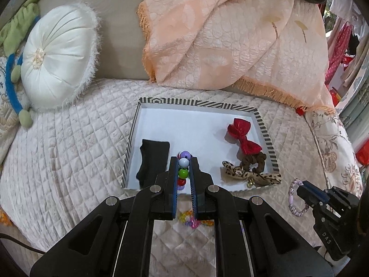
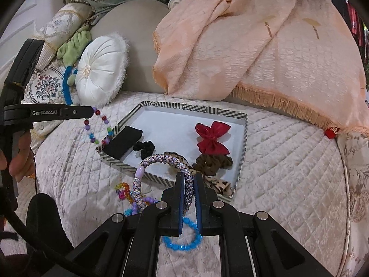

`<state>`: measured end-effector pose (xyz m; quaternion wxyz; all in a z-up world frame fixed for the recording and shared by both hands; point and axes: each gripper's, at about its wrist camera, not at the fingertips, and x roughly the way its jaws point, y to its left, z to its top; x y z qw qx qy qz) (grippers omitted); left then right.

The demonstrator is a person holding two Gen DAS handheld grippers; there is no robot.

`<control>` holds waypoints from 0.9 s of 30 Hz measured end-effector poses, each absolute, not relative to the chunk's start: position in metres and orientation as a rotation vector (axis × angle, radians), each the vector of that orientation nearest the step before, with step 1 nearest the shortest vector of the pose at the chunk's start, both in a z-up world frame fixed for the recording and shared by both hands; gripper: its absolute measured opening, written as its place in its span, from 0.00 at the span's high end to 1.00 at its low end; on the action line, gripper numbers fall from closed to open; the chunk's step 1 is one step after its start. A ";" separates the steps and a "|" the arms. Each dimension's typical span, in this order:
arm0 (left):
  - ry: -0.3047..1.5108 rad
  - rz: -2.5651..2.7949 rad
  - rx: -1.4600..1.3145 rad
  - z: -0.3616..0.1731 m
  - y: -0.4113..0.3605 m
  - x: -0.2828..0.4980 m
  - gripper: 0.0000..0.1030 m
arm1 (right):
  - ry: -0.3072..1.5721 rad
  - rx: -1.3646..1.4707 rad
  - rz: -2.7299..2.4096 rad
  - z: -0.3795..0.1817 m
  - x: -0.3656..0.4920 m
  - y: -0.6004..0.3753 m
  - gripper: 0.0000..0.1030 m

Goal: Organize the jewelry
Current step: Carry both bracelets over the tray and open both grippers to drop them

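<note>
Your left tongs (image 1: 183, 164) are clenched on a string of coloured beads (image 1: 183, 162), which hangs in a loop at the left of the right-wrist frame, over the near left corner of the striped tray (image 2: 193, 110). Your right tongs (image 2: 189, 180) are clamped on a lilac braided bracelet (image 2: 161, 159), low in the centre of that frame, lifted just in front of the tray's near rim.

Both pieces look light. The bead string is limp and will swing, and its round glossy beads may slip or roll between the pads, so grip across the cord between two beads. The braided bracelet looks springy and holds its ring shape; its woven surface should grip well, so pinch the band itself, not the smooth lilac bead on it.

Loose bracelets, one blue (image 2: 182, 242) and one multicoloured (image 2: 124, 191), lie on the quilted bed cover (image 2: 288, 161) near the tray.

Readable writing: "GenRobot.AI" on the left tongs' finger, "DAS" on the right tongs' body.
</note>
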<state>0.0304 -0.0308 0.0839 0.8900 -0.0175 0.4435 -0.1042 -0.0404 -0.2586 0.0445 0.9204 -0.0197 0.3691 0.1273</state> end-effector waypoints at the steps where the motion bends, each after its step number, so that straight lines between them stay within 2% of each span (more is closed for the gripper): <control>1: 0.922 -0.216 -0.032 0.083 -0.032 0.034 0.92 | 0.761 -0.040 0.263 0.044 -0.038 -0.259 0.93; 14: 0.963 -0.193 -0.012 0.065 -0.049 0.093 0.92 | 0.817 -0.035 0.284 0.030 0.024 -0.246 0.93; 27: 1.033 -0.178 -0.030 0.021 -0.067 0.162 0.92 | 0.941 -0.057 0.285 -0.016 0.107 -0.223 0.93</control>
